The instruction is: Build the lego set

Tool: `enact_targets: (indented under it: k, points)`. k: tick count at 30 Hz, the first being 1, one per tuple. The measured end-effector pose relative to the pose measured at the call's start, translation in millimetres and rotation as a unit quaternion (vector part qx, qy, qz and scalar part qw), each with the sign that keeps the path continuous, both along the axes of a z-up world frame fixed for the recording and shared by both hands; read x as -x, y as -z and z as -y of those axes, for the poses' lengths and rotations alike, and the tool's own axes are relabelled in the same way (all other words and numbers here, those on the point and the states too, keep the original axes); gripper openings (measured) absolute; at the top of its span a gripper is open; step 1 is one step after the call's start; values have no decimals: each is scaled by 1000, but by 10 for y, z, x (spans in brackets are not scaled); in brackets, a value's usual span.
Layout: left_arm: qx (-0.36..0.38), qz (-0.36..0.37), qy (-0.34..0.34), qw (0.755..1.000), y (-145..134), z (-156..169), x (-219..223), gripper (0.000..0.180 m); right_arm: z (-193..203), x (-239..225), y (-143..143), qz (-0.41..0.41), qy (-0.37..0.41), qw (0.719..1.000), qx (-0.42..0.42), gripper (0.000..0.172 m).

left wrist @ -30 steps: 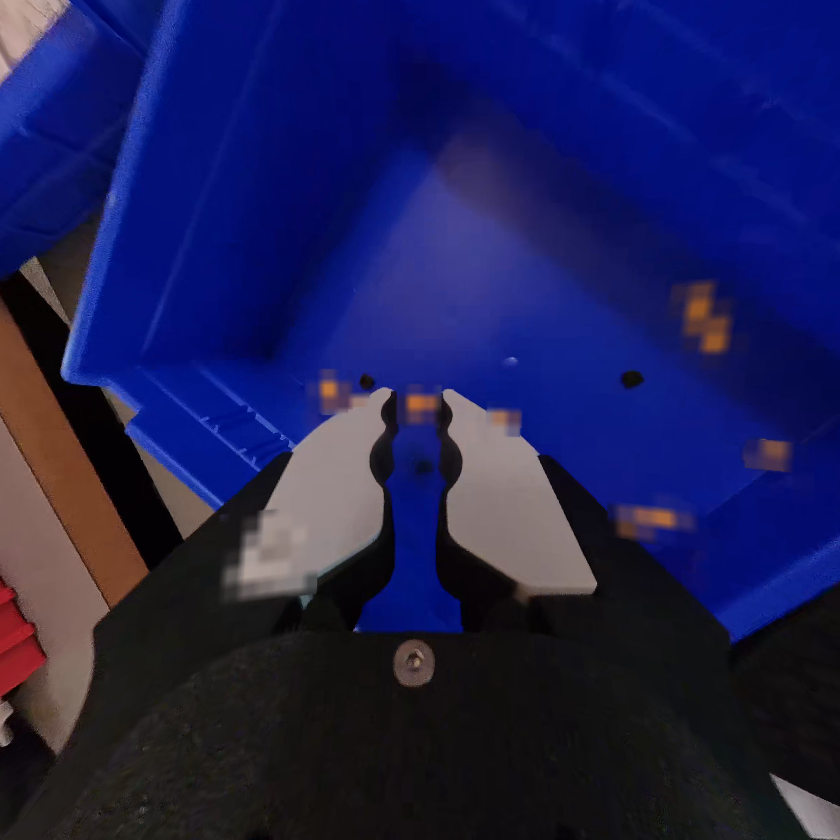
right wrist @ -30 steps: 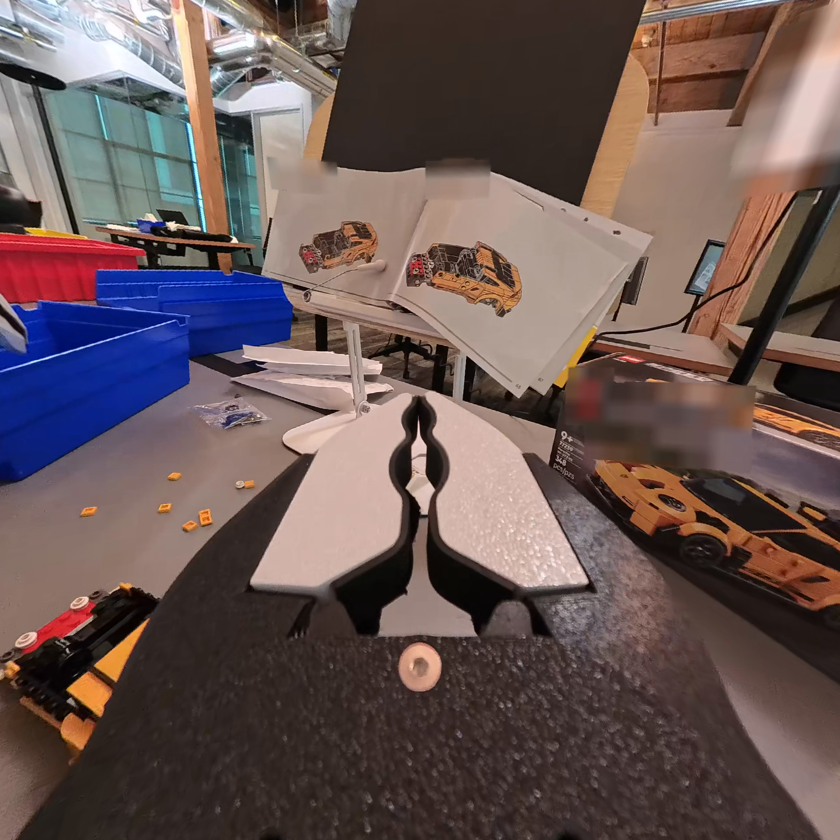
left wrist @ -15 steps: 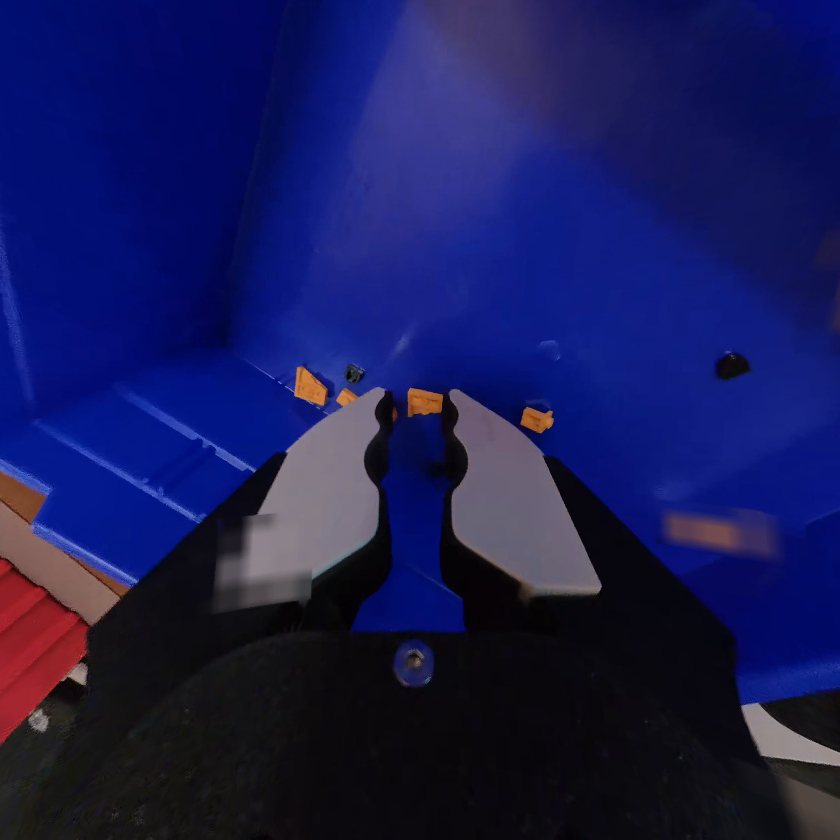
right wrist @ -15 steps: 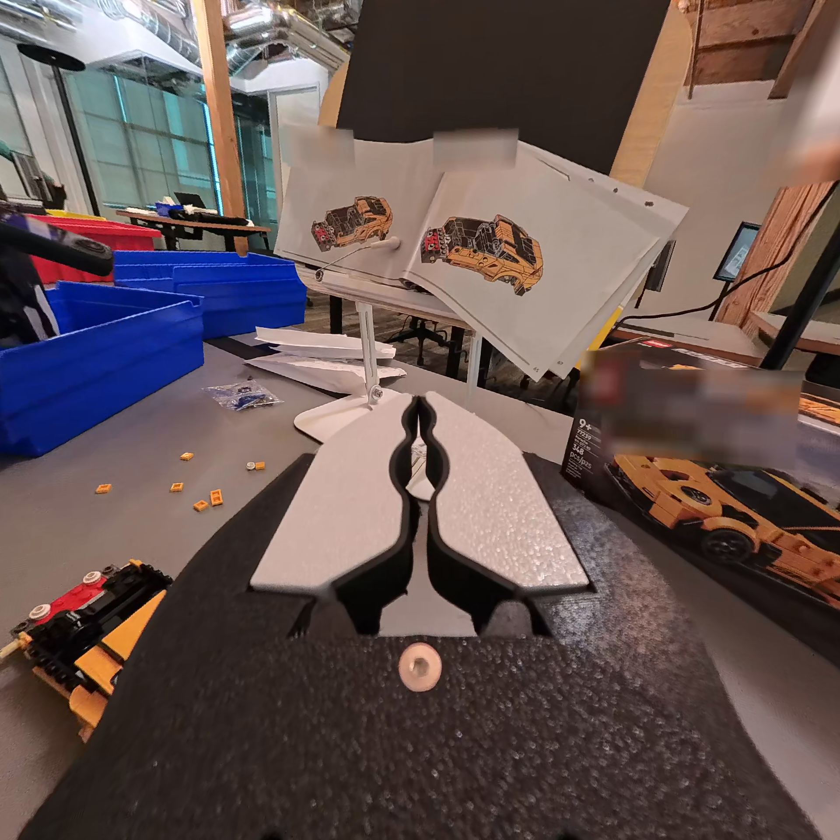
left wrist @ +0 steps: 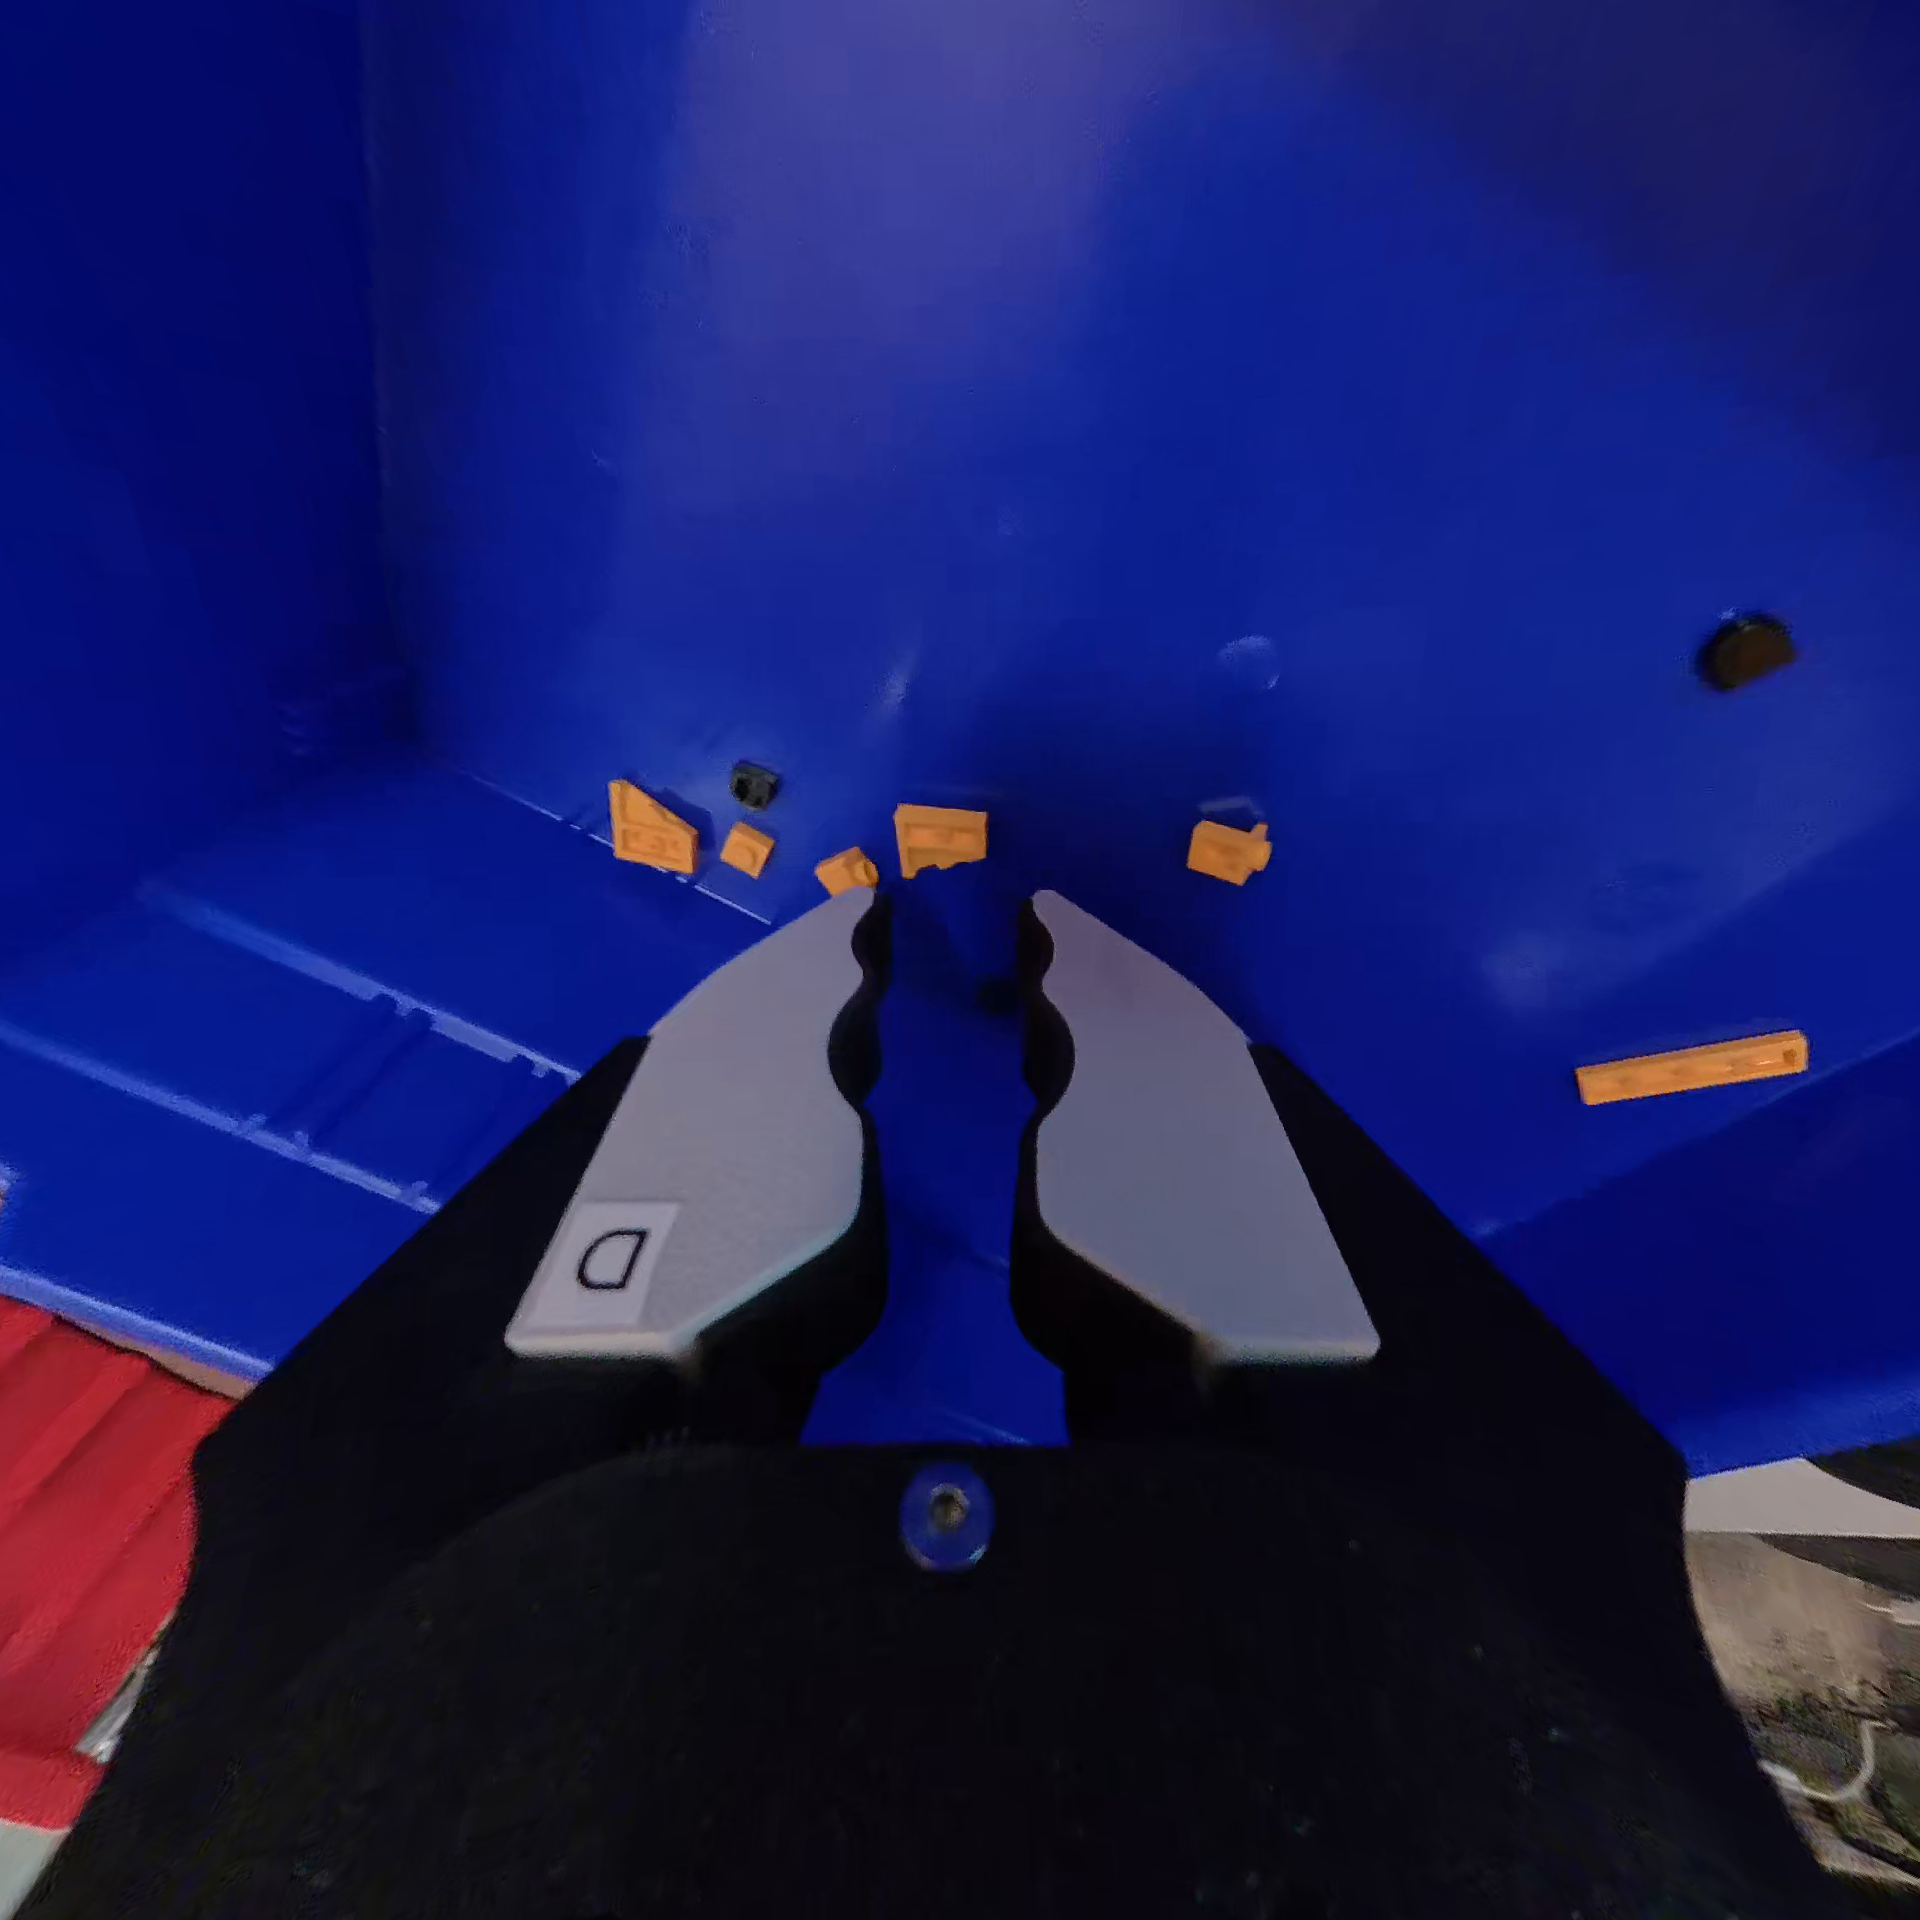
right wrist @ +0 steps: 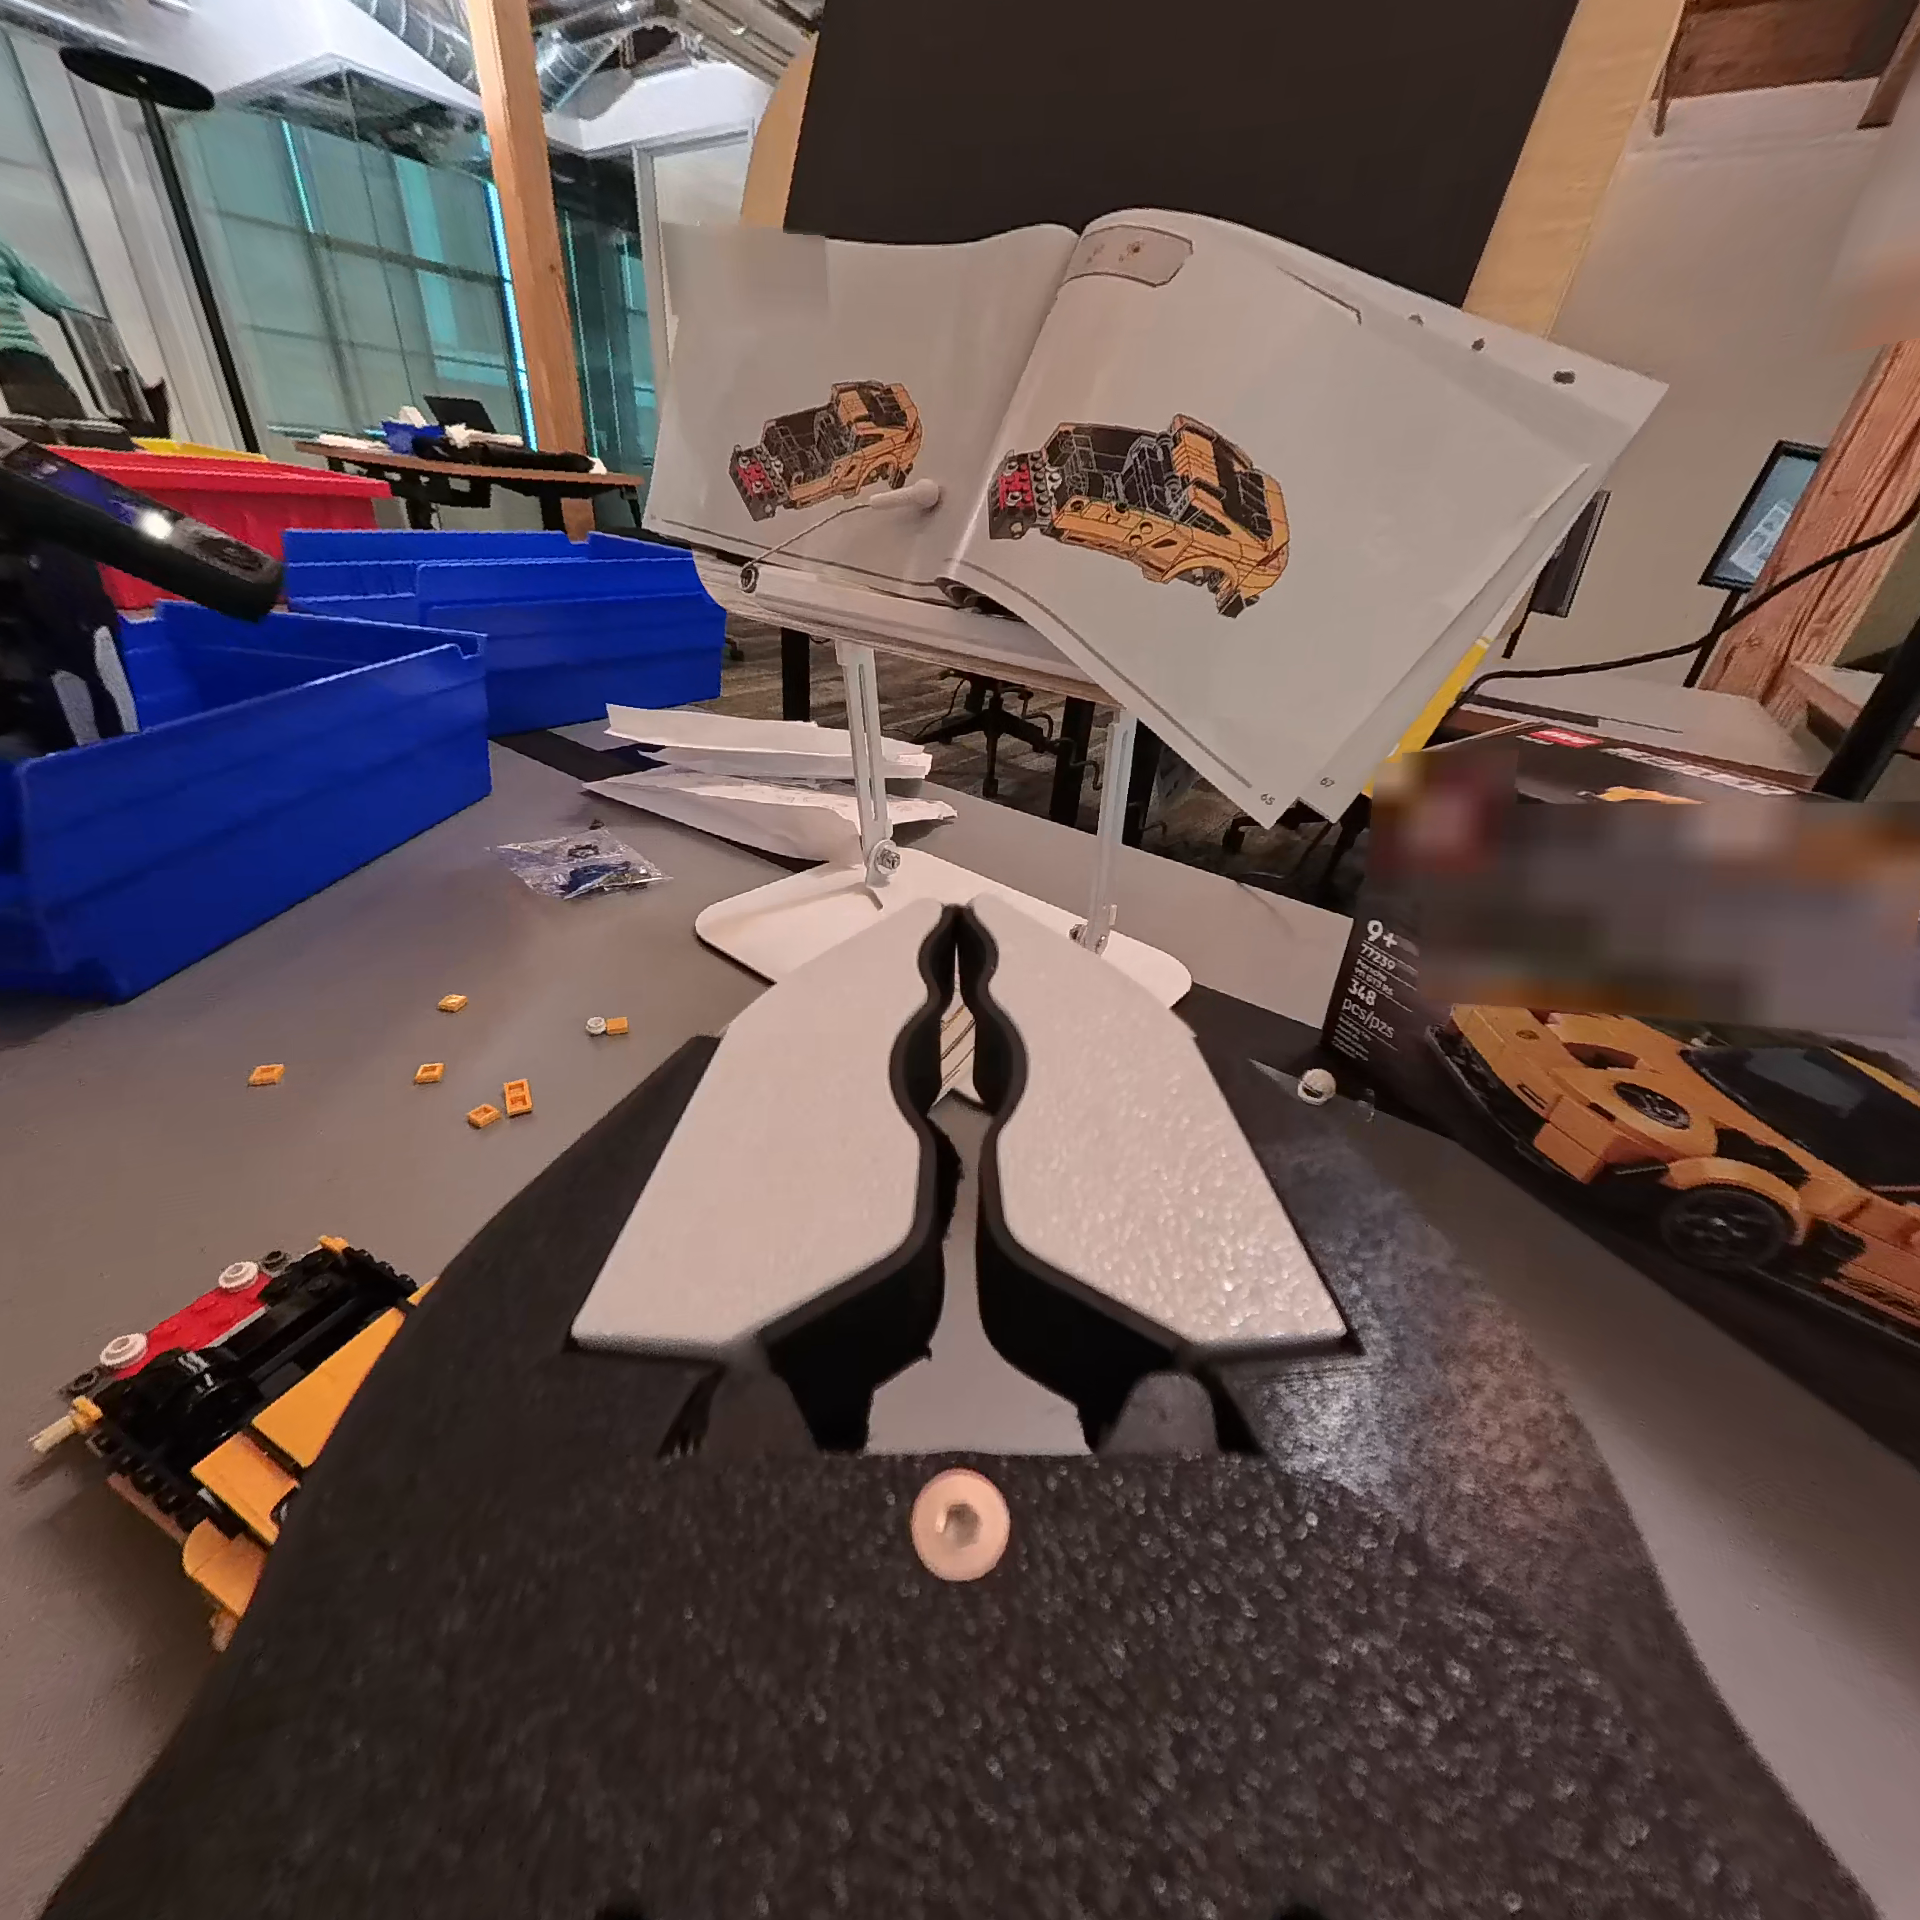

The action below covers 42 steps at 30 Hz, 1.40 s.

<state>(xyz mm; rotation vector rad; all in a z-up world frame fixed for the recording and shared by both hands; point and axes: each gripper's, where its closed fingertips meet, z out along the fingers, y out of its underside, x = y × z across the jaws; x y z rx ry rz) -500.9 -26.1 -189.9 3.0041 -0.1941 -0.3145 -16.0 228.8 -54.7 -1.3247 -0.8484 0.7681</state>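
Two hand-held grippers show, each in its own wrist view. The left gripper [left wrist: 954,906] reaches down into a blue bin [left wrist: 1039,364], its fingers parted with only the bin's blue floor between them, nothing in its grasp. Along the bin floor, from left to right, lie an orange wedge piece [left wrist: 649,828], a small black piece [left wrist: 753,784], a small orange square [left wrist: 747,850], an orange stud piece [left wrist: 845,871] just beside the left fingertip [left wrist: 847,914], an orange plate [left wrist: 939,837] just ahead of the gap, an orange bracket piece [left wrist: 1226,852], a long orange strip [left wrist: 1691,1066] and a dark rounded piece [left wrist: 1745,651].

In the right wrist view, a partly built toy car [right wrist: 223,1392] lies at the left on the grey table [right wrist: 260,1195], with loose orange pieces [right wrist: 499,1101] scattered near it. The right gripper [right wrist: 956,920] hovers over the table with its fingers closed together, nothing between them. Just beyond them a white stand [right wrist: 831,914] carries an open booklet [right wrist: 1299,499], and a toy car box [right wrist: 1662,1039] sits at the right.
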Motion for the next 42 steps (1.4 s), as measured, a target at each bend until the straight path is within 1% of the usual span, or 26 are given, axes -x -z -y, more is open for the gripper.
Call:
enact_targets:
  k: [6,10,12,16,17,18,19,20,21,22,23,25,27,28,30,33,35,38,40,41,42]
  points:
    - [13,-6,17,1000,42,-37,10,26,6,25,41,6,-5,1000,6,0]
    - [22,-4,14,1000,69,-95,39,26,6,29,55,9,-6,1000,7,0]
    - [22,3,12,1000,81,-126,48,18,4,31,59,10,-7,1000,7,0]
    - [30,26,-3,999,87,-129,42,17,2,38,81,13,-10,1000,11,0]
    - [27,35,-4,999,83,-131,26,17,2,36,80,13,-10,1000,11,0]
    - [16,61,-7,998,69,-143,-45,17,2,35,76,12,-10,1000,11,0]
    - [-10,95,-9,995,17,-187,-142,17,2,34,72,12,-11,1000,11,0]
    - [-54,141,-4,989,-80,-268,-282,17,3,32,70,11,-11,1000,11,0]
    - [-109,208,10,972,-235,-370,-492,16,1,29,69,10,-12,1000,11,0]
    - [-172,286,40,942,-457,-466,-755,17,1,29,69,10,-12,1000,12,0]
    - [-234,361,80,899,-728,-522,-1027,17,1,28,69,9,-13,1000,13,0]
    - [-346,484,148,790,-1314,-523,-1503,16,9,33,67,9,-15,1000,13,0]
    - [-411,575,190,682,-1806,-404,-1870,16,22,36,59,9,-16,1000,10,0]
    - [-430,601,210,641,-1963,-329,-2022,16,30,37,52,9,-16,1000,8,0]
    - [-448,631,244,585,-2130,-207,-2289,16,46,39,37,8,-17,1000,4,0]
    - [-458,672,267,517,-2250,-110,-2614,16,77,42,5,7,-19,1000,-4,0]
    - [-455,696,273,483,-2269,-94,-2800,16,105,48,-11,8,-21,1000,-12,0]
    - [-441,727,273,450,-2228,-138,-3083,16,165,67,-34,10,-31,999,-27,0]
    - [-423,754,258,431,-2178,-214,-3285,16,302,111,-78,6,-68,997,-45,0]
    - [-410,766,246,430,-2123,-278,-3399,16,435,148,-112,3,-104,993,-57,0]
    - [-395,775,230,435,-2045,-364,-3524,16,609,194,-139,4,-152,986,-68,0]
